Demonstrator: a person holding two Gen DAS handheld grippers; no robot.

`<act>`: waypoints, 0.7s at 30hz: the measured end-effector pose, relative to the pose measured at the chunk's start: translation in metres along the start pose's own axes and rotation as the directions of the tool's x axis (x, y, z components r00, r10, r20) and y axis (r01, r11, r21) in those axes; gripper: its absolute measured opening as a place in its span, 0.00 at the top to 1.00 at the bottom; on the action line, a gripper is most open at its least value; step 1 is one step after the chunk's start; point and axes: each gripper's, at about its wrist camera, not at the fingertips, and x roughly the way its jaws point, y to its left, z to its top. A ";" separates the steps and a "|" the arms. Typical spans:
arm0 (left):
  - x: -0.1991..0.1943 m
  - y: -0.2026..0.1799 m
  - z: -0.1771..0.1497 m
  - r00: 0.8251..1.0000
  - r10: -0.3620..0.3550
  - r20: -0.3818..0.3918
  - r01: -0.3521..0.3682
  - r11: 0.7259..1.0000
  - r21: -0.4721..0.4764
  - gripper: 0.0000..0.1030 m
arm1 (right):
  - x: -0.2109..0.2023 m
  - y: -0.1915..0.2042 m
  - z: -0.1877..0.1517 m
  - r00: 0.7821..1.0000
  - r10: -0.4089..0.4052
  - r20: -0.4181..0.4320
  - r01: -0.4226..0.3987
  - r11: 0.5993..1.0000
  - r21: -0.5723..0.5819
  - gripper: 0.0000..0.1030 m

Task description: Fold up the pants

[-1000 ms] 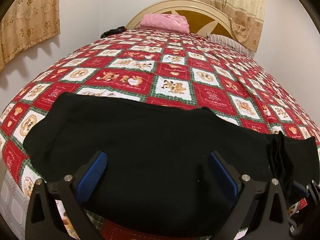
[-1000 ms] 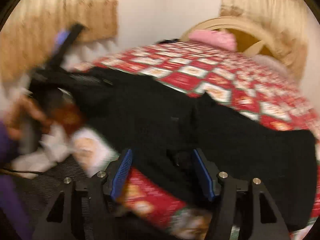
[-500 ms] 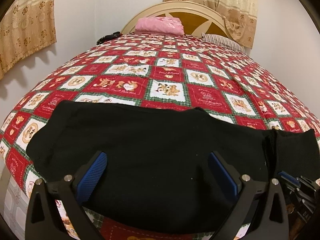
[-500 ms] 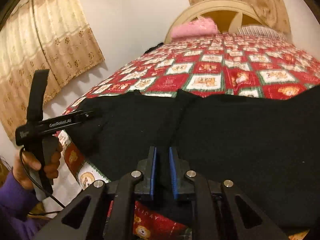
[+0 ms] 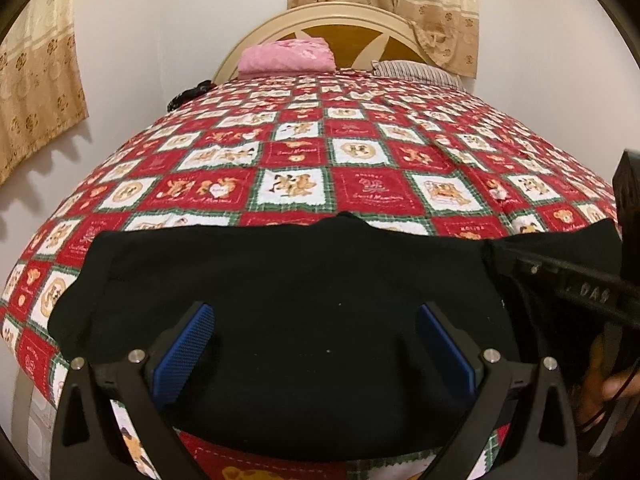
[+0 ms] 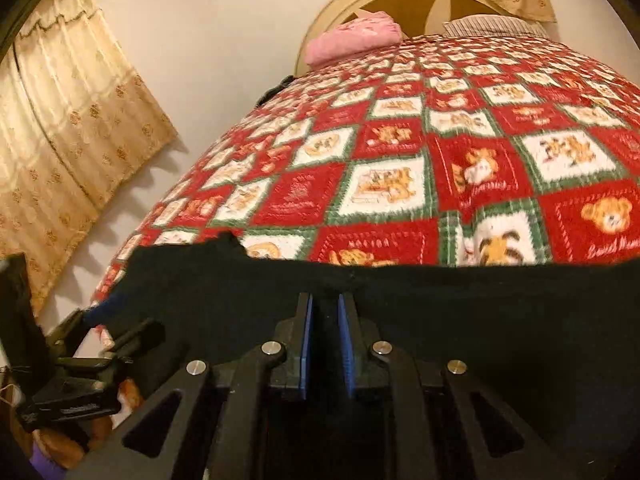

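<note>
Black pants [image 5: 288,288] lie spread across the near end of a bed with a red, white and green teddy-bear quilt [image 5: 360,152]. My left gripper [image 5: 318,332] hovers just above the pants, open, with its blue pads [image 5: 188,340] wide apart and nothing between them. In the right wrist view, my right gripper [image 6: 325,320] is shut on a fold of the black pants [image 6: 500,320] near their far edge, and dark cloth fills the narrow gap between its pads. The right tool [image 5: 580,292] reaches in from the right edge of the left wrist view.
A folded pink cloth [image 5: 286,56] and a striped pillow [image 5: 416,70] lie by the curved headboard [image 5: 344,20]. A small black item [image 5: 188,94] sits at the quilt's far left edge. Beige curtains [image 6: 60,140] hang on the left wall. The bed's near left corner drops off.
My right gripper closed from wide open onto the pants' fabric, then moved along the bed while rolling. My left gripper stayed open and shifted slightly.
</note>
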 end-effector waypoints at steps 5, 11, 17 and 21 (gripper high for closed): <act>-0.005 -0.022 0.008 0.998 -0.047 0.032 0.045 0.997 0.059 0.00 | -0.087 -0.024 0.008 0.971 -0.098 0.220 0.103 0.995 -0.013 0.86; -0.004 -0.071 0.027 0.981 -0.192 0.040 0.187 0.976 0.112 0.00 | -0.128 -0.094 -0.007 0.937 -0.323 0.131 0.324 0.946 0.012 0.86; 0.013 -0.129 0.023 0.972 -0.234 -0.003 0.231 0.959 0.163 0.00 | -0.124 -0.112 -0.030 0.931 -0.330 0.155 0.332 0.943 0.013 0.86; 0.033 -0.142 0.004 0.976 -0.197 -0.092 0.212 0.959 0.187 0.00 | -0.121 -0.097 -0.035 0.900 -0.396 0.179 0.414 0.907 -0.074 0.86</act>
